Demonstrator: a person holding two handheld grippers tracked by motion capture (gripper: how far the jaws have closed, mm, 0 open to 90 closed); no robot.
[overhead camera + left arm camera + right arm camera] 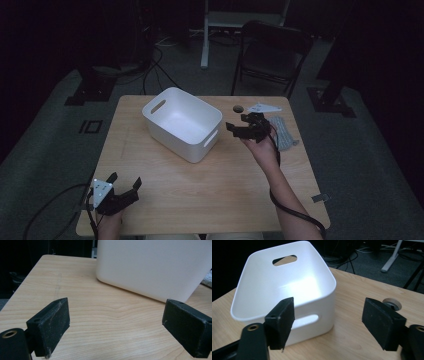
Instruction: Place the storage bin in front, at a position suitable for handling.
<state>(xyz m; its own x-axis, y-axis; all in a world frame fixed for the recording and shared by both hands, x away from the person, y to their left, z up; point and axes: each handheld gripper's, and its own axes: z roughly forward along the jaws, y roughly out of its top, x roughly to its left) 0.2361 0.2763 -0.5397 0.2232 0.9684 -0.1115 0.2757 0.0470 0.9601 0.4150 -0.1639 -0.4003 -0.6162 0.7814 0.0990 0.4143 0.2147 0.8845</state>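
A white plastic bin (183,123) with handle slots stands on the wooden table (210,185), a little left of centre. Its inside looks bare in the right gripper view, where the bin (287,285) sits just beyond the jaws. My right gripper (239,125) hovers above the table beside the bin's right end and points at it; its jaws stand open with nothing between them (328,315). My left gripper (125,180) rests near the table's front left corner, open and holding nothing (116,320), and faces the bin's near wall (155,267).
A grey folded cloth (283,133) lies on the table behind my right hand. A round hole (238,108) is cut in the tabletop near the far edge. A dark folding chair (270,55) and cables stand on the floor beyond the table.
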